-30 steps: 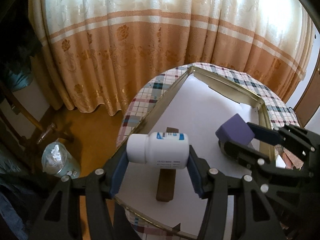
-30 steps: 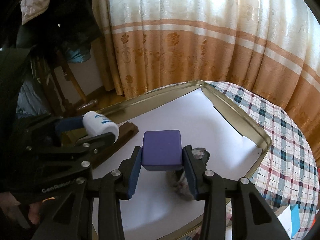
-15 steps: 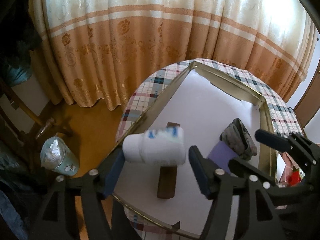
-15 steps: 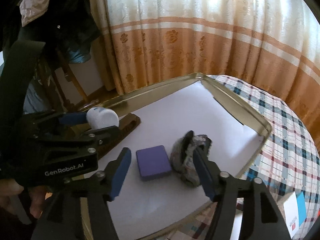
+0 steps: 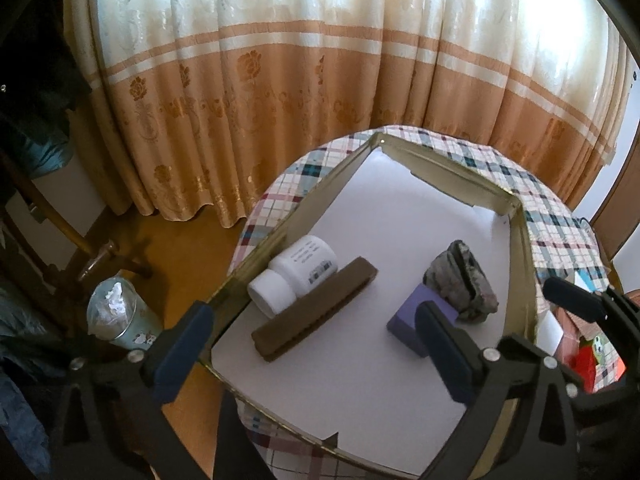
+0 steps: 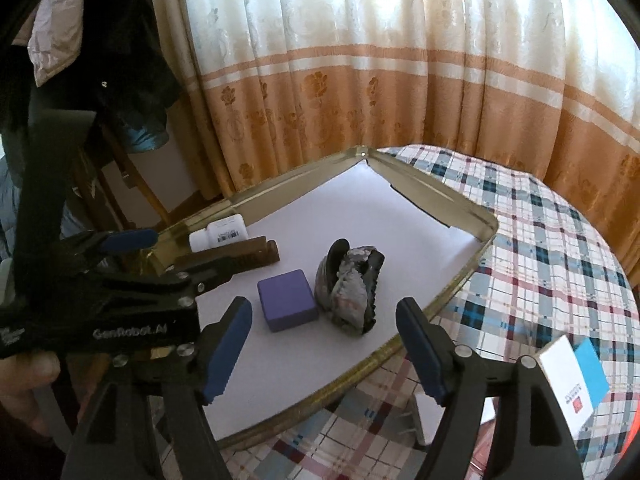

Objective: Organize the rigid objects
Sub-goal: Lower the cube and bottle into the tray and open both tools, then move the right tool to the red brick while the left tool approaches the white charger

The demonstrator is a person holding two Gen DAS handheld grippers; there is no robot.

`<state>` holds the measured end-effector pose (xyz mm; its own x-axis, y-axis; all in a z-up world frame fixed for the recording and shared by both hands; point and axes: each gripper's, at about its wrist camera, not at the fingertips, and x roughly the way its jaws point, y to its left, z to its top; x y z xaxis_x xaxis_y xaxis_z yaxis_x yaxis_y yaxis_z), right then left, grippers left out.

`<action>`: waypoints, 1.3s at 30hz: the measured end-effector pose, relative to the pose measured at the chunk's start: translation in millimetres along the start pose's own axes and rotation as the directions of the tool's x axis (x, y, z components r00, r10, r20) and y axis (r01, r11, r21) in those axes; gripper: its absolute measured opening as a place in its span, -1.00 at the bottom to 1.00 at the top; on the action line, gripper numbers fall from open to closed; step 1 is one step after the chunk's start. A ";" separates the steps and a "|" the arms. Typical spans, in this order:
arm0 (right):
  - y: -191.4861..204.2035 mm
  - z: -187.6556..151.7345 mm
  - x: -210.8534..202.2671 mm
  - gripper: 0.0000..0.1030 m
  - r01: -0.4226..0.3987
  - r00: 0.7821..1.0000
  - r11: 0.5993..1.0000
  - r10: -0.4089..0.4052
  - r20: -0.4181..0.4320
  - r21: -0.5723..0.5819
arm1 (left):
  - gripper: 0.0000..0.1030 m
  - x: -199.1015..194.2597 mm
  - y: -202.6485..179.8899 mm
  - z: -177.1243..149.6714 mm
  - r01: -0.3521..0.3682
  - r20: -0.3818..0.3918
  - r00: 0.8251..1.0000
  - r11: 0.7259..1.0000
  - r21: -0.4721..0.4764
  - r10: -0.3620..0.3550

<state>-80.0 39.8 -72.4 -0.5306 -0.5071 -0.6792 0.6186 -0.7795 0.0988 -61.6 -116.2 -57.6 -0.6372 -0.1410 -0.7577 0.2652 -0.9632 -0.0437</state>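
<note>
A gold-rimmed tray (image 5: pixel 304 210) with a white floor holds several objects. A white pill bottle (image 5: pixel 296 278) lies on its side at the tray's left wall, touching a brown bar (image 5: pixel 316 308). A purple block (image 5: pixel 416 320) lies beside a grey rock (image 5: pixel 464 284). My left gripper (image 5: pixel 316 356) is open and empty above the tray's near edge. My right gripper (image 6: pixel 324 348) is open and empty, just short of the purple block (image 6: pixel 286 300) and the rock (image 6: pixel 352 284). The bottle (image 6: pixel 218 236) and bar (image 6: pixel 236 258) also show in the right wrist view.
The tray sits on a round table with a checked cloth (image 6: pixel 540 240). A white and blue box (image 6: pixel 572 384) lies at the table's near right. Curtains (image 5: pixel 320 80) hang behind. A bin (image 5: pixel 120 316) and a wooden chair (image 5: pixel 60 240) stand on the floor to the left.
Both grippers opened and pulled back. The left let go of the white bottle, which now lies by the brown bar. The right let go of the purple block, now beside the rock.
</note>
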 end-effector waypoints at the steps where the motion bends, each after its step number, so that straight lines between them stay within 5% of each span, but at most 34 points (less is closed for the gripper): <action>1: -1.0 -1.3 -5.0 0.51 -0.002 1.000 1.000 0.002 0.005 0.002 | 0.99 -0.4 -0.6 0.2 0.001 -0.001 1.000 1.000 0.000 -0.001; 29: -93.8 -76.4 -97.0 0.55 0.144 0.986 0.959 -0.160 0.049 0.245 | 0.99 -55.5 -93.9 -30.6 0.162 0.086 0.980 0.971 0.176 -0.180; 39: -117.0 -117.7 -94.6 0.55 0.169 0.985 0.934 -0.174 -0.011 0.314 | 0.99 -66.4 -141.5 -50.3 0.220 0.081 0.963 0.924 0.314 -0.257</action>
<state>-34.0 222.3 -105.3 -0.6235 -0.3595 -0.6943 0.3062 -0.9294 0.2063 -20.5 41.0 -33.8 -0.7405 0.0932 -0.6656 -0.1224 -0.9925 -0.0028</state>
